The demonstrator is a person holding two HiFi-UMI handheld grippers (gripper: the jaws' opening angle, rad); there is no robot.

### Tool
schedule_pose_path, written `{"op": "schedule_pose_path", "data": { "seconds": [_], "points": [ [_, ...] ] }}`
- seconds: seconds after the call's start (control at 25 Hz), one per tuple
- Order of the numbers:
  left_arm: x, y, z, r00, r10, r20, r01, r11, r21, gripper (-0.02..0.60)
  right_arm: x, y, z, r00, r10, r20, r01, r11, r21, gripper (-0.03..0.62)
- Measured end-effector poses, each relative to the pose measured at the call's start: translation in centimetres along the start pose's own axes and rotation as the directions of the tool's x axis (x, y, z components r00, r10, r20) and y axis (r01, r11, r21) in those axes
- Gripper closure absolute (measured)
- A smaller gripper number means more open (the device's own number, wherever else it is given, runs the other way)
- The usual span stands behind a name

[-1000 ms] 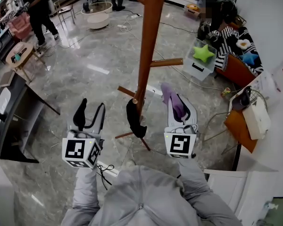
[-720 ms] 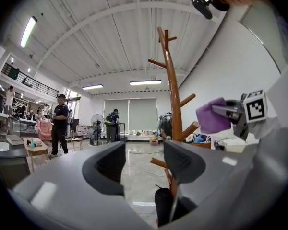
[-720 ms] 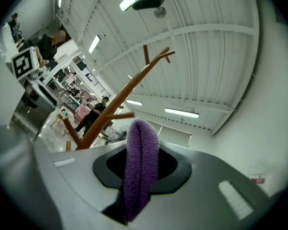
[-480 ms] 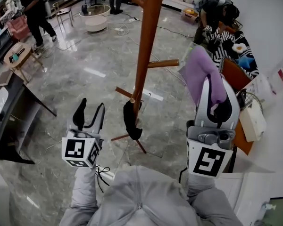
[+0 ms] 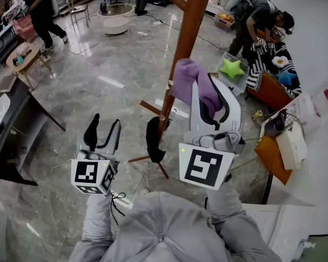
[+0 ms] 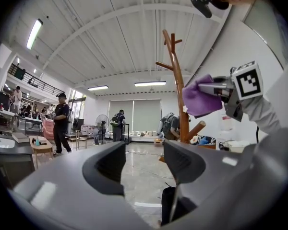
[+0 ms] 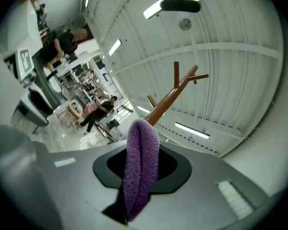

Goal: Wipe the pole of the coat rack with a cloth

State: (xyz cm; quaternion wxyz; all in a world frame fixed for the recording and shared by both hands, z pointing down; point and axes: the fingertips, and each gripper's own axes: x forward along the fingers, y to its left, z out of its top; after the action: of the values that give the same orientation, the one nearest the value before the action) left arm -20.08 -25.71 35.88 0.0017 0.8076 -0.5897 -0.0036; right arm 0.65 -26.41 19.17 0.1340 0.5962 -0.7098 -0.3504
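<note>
My right hand-held gripper [image 5: 212, 105] is clamped on the one purple cloth [image 5: 187, 79], raised just beside the pole [image 5: 190, 29] of the single coat rack; contact not confirmed. My left hand-held gripper [image 5: 106, 125] has jaws apart and holds nothing.

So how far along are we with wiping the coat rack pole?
Done: the purple cloth is clamped in the right tool. In hand: that cloth is held up close beside the wooden pole; I cannot tell whether it touches. Left: the actual wiping along the pole, by the look of it. The left tool is open and empty, held low.
</note>
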Motion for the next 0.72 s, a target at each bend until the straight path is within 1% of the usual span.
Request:
{"op": "schedule_pose_path", "data": {
  "seconds": [0.04, 0.08, 0.16, 0.2, 0.28, 0.36, 0.48, 0.72],
  "points": [
    [0.0, 0.2, -0.1, 1.000, 0.002, -0.003, -0.002, 1.000, -0.002, 0.313, 0.5, 0.4, -0.5, 1.000, -0.005, -0.031, 0.003, 0.998, -0.056, 0.524],
    [0.0, 0.4, -0.2, 1.000, 0.003, -0.004, -0.003, 1.000, -0.004, 0.314, 1.0, 0.8, -0.6, 0.999, -0.010, -0.042, 0.005, 0.994, -0.112, 0.524],
    [0.2, 0.6, -0.3, 1.000, 0.004, -0.004, -0.004, 1.000, -0.009, 0.313, 1.7, 1.4, -0.7, 0.998, -0.019, -0.067, 0.004, 0.975, -0.220, 0.524],
    [0.4, 0.5, -0.4, 1.000, 0.000, -0.003, -0.001, 1.000, -0.011, 0.313, 1.9, 1.5, -0.9, 0.996, -0.024, -0.088, 0.000, 0.965, -0.264, 0.523],
    [0.8, 0.2, -0.5, 1.000, -0.013, -0.003, 0.013, 1.000, -0.016, 0.313, 2.2, 1.4, -1.2, 0.992, -0.030, -0.125, -0.011, 0.949, -0.316, 0.523],
    [1.3, -0.1, -0.5, 1.000, -0.029, -0.001, 0.029, 0.999, -0.020, 0.314, 2.3, 0.9, -1.3, 0.989, -0.037, -0.143, -0.013, 0.942, -0.336, 0.523],
    [1.8, -0.5, -0.3, 0.999, -0.045, 0.003, 0.045, 0.999, -0.021, 0.313, 2.1, -0.4, -1.5, 0.986, -0.057, -0.154, 0.002, 0.942, -0.336, 0.523],
    [2.6, -1.1, -0.3, 0.998, -0.058, 0.005, 0.058, 0.998, -0.019, 0.314, 0.7, -3.8, -2.5, 0.980, -0.119, -0.161, 0.064, 0.949, -0.309, 0.524]
  ]
}}
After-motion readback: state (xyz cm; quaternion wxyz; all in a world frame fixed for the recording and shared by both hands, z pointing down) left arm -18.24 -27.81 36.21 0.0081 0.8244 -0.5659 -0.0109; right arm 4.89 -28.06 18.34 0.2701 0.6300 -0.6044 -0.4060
